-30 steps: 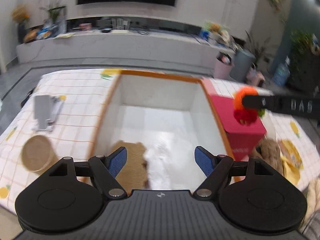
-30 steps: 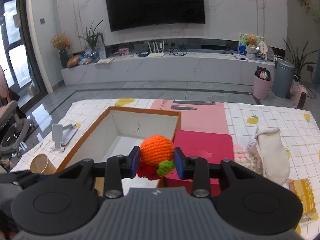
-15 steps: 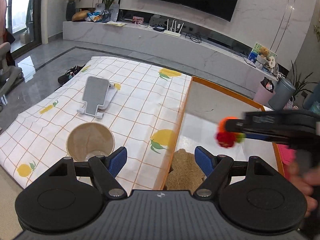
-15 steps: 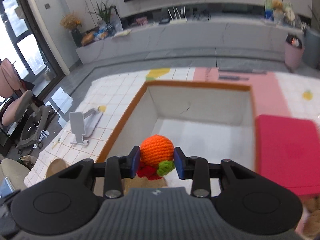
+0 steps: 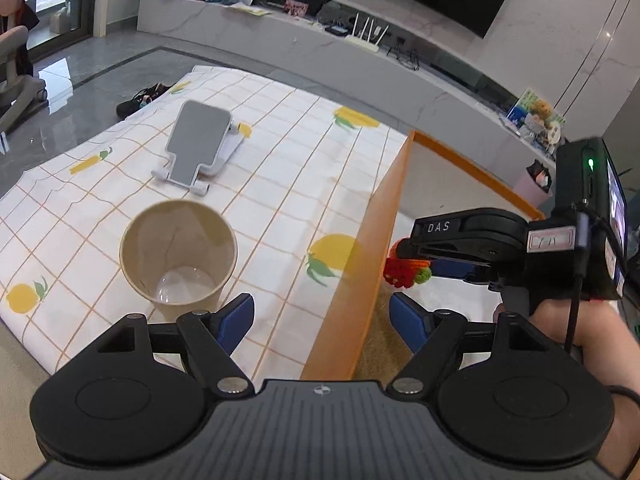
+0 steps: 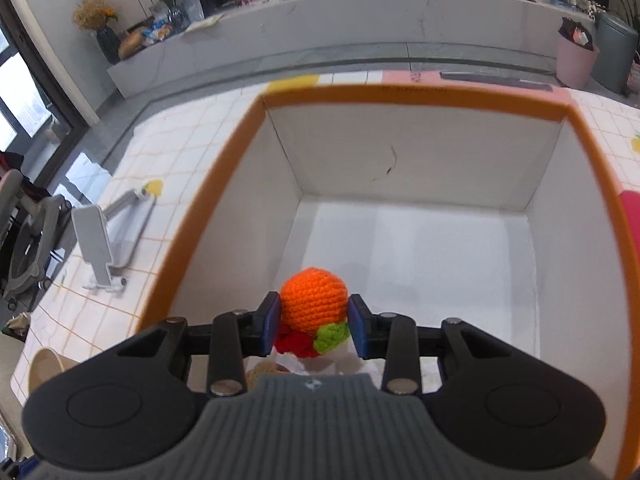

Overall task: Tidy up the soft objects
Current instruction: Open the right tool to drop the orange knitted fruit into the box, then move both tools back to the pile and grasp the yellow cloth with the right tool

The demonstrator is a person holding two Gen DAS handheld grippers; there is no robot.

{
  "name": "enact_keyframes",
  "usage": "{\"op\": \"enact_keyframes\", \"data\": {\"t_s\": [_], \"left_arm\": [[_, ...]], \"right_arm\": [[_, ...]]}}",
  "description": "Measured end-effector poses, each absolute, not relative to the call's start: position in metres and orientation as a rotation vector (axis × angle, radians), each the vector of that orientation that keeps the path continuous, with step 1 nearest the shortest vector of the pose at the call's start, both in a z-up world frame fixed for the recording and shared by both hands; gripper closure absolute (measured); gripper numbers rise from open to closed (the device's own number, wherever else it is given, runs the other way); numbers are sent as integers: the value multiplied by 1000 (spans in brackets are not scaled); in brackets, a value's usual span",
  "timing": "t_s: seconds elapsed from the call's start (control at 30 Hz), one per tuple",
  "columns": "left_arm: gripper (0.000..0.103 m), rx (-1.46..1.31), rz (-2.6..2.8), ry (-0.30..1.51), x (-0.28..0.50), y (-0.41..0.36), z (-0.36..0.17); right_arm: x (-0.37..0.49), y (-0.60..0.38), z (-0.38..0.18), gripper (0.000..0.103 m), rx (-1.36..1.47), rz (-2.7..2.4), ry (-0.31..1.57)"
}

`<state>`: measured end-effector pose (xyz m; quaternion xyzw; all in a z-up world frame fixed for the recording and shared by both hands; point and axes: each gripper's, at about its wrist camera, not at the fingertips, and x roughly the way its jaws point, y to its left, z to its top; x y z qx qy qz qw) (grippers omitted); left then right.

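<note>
Your right gripper (image 6: 314, 322) is clamped on the crocheted toy (image 6: 313, 300), a round orange ball with red and green knit bits beneath, held over the orange-rimmed box (image 6: 420, 96). Your left gripper (image 5: 322, 322) hangs wide apart, holding nothing, astride the box's near wall beside the paper cup (image 5: 178, 258)

In the left wrist view, a paper cup (image 5: 178, 254) is placed at lower left on the tablecloth (image 5: 280, 168), with a phone stand (image 5: 200, 146) above it. The box (image 5: 360, 264) is set at centre right. A crocheted toy (image 6: 314, 310) is held over the box's near end, low in the right wrist frame.
</note>
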<state>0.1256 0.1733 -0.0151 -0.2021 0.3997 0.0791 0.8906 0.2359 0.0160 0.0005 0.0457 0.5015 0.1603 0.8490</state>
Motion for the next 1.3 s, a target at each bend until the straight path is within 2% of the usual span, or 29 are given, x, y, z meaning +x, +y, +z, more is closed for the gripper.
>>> {"op": "enact_keyframes", "data": {"t_s": [0.13, 0.23, 0.43, 0.63, 0.97, 1.3], "left_arm": [[13, -415, 165, 842, 126, 170, -16], [13, -400, 163, 838, 126, 166, -14], [13, -362, 170, 828, 126, 160, -9], [13, -354, 192, 797, 122, 154, 3], [13, -349, 60, 710, 114, 106, 37], [13, -293, -206, 719, 119, 10, 37]], "right_arm": [[234, 17, -2, 64, 101, 371, 1075], [229, 19, 3, 45, 61, 376, 1054], [214, 9, 26, 44, 40, 427, 1029], [198, -14, 72, 43, 65, 448, 940], [143, -117, 154, 34, 95, 390, 740], [102, -227, 155, 33, 58, 182, 690]]}}
